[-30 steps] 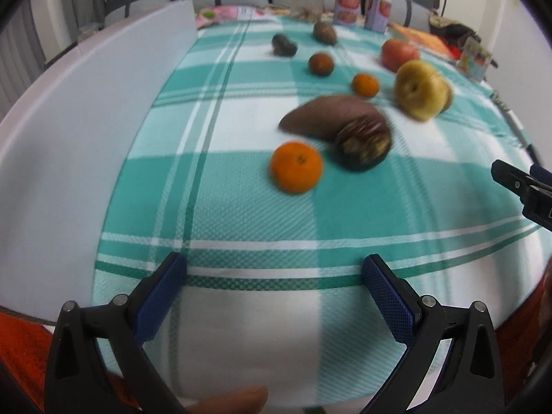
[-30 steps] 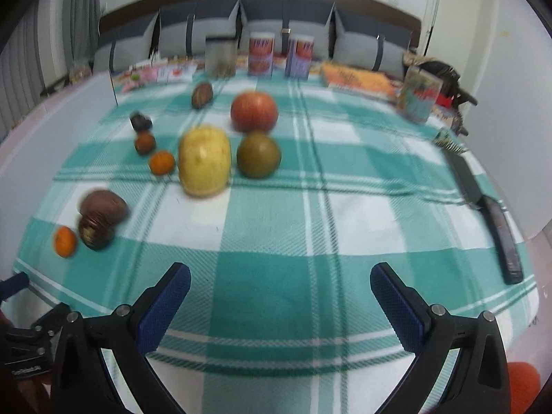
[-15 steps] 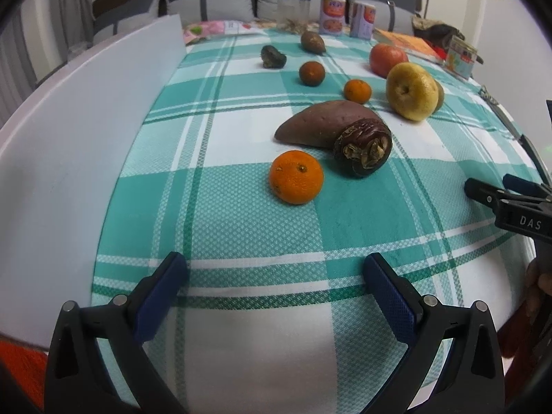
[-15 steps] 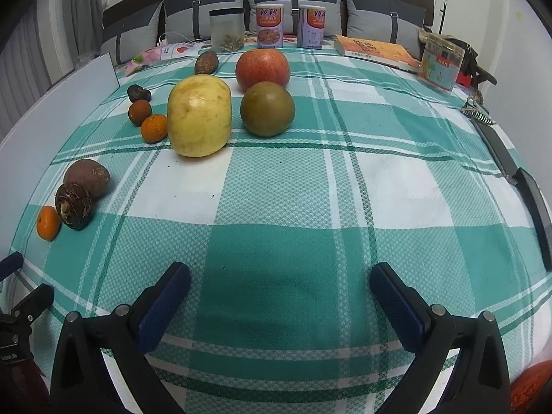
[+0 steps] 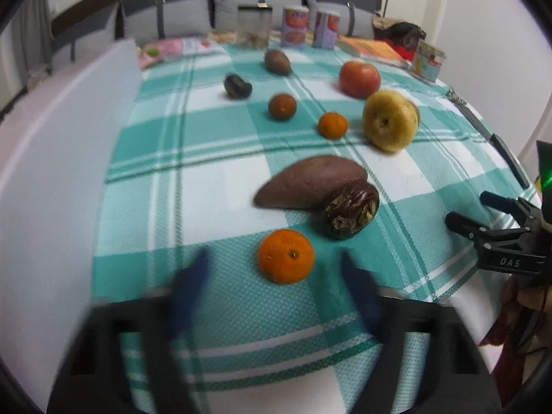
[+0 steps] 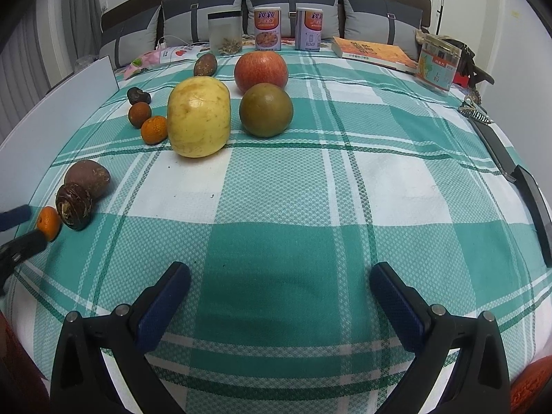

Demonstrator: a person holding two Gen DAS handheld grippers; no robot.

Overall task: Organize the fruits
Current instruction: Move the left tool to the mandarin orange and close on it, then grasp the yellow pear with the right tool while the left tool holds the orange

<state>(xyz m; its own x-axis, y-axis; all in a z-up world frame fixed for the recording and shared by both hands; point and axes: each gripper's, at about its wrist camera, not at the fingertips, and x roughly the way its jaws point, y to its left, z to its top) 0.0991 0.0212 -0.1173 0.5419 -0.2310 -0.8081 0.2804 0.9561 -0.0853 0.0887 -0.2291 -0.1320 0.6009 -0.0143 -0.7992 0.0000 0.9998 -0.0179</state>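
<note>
Fruits lie on a green checked cloth [image 6: 276, 258]. In the left wrist view my left gripper [image 5: 276, 265] is open, its blurred blue fingers on either side of a small orange [image 5: 285, 256]. Behind it lie a purple sweet potato [image 5: 310, 182] and a dark wrinkled fruit [image 5: 350, 214]. Farther back are a yellow pear [image 5: 390, 125], a red apple [image 5: 358, 75] and two small oranges [image 5: 332, 125]. My right gripper [image 6: 279, 283] is open and empty over bare cloth; the yellow pear [image 6: 199, 121], a green-brown fruit [image 6: 265, 109] and the apple [image 6: 260, 70] lie ahead of it.
Two cans [image 6: 267, 28], a clear jar [image 6: 224, 32], a book [image 6: 374, 54] and a printed tin [image 6: 437, 63] stand at the far edge. A dark knife-like tool [image 6: 510, 172] lies along the right edge. A white board [image 5: 58, 158] flanks the left.
My left gripper has moved forward to the nearest small orange, so its fingers now flank it. My right gripper has barely moved.
</note>
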